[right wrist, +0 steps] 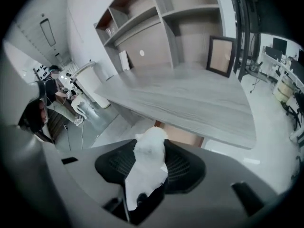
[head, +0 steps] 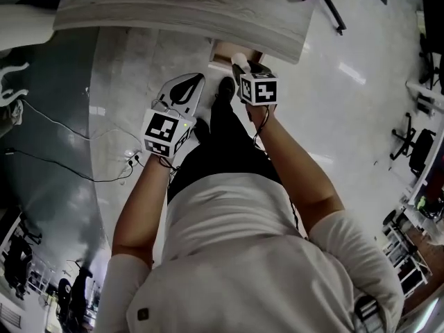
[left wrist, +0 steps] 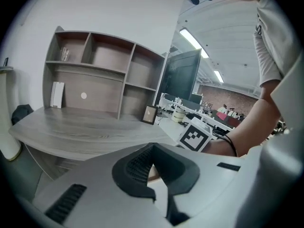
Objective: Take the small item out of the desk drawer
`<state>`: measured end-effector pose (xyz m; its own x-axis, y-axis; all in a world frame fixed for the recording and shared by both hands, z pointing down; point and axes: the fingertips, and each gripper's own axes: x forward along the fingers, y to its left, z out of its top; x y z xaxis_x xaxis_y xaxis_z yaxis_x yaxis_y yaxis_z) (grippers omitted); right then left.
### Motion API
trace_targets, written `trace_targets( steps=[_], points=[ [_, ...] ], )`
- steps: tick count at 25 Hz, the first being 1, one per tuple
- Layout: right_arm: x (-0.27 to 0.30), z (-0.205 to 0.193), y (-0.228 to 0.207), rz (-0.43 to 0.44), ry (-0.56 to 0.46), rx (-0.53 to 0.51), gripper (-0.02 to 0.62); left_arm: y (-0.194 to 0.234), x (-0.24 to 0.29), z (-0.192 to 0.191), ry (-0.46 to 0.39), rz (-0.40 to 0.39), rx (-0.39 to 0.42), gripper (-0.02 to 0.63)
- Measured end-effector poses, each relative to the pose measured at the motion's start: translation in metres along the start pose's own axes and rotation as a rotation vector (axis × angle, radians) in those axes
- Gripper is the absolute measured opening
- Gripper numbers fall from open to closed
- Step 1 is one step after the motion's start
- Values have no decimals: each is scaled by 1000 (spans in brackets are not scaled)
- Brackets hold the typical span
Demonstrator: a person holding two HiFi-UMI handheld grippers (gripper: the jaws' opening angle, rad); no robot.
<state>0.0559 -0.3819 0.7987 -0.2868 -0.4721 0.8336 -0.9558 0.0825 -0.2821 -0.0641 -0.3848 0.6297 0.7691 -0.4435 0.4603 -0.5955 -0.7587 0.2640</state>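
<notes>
- The right tongs were clamped on the small white item, one dark pad against each side of it
- The item had a rounded, soft-looking top at the tips of the jaws, and a flatter white part ran back from it toward the base of the jaws
- In the head view the item sat in the air just in front of the counter, out of the drawer
- The drawer stood open under the counter's edge, its tan inside facing up; the right gripper view showed it beyond the item and lower than the counter top
- The left tongs had their jaws drawn together at the tips, with nothing between them; only floor and a bit of tan showed through the gap further back
- In the head view the left tongs were beside the right ones and well apart from them, nearer the person's body, over the glossy floor
- A person in a white shirt and dark trousers held both tools, a black shoe showing between them
- A shelf unit stood at the back of the counter, and a small picture frame stood upright on the counter near its end
- Cables trailed over the floor to the left of the person
</notes>
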Motion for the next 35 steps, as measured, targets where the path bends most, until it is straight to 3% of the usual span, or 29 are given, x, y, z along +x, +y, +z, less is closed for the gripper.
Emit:
trace_targets(
  steps=[8, 21, 35],
  points=[
    [-89, 16, 37, 24, -119, -43, 186, -24, -66, 32, -79, 18, 6, 11],
    [-240, 59, 94, 41, -353, -208, 186, -80, -172, 104, -262, 9, 78, 11],
    [-349, 68, 153, 42, -580, -307, 186, -112, -246, 152, -375, 17, 136, 11]
  ],
)
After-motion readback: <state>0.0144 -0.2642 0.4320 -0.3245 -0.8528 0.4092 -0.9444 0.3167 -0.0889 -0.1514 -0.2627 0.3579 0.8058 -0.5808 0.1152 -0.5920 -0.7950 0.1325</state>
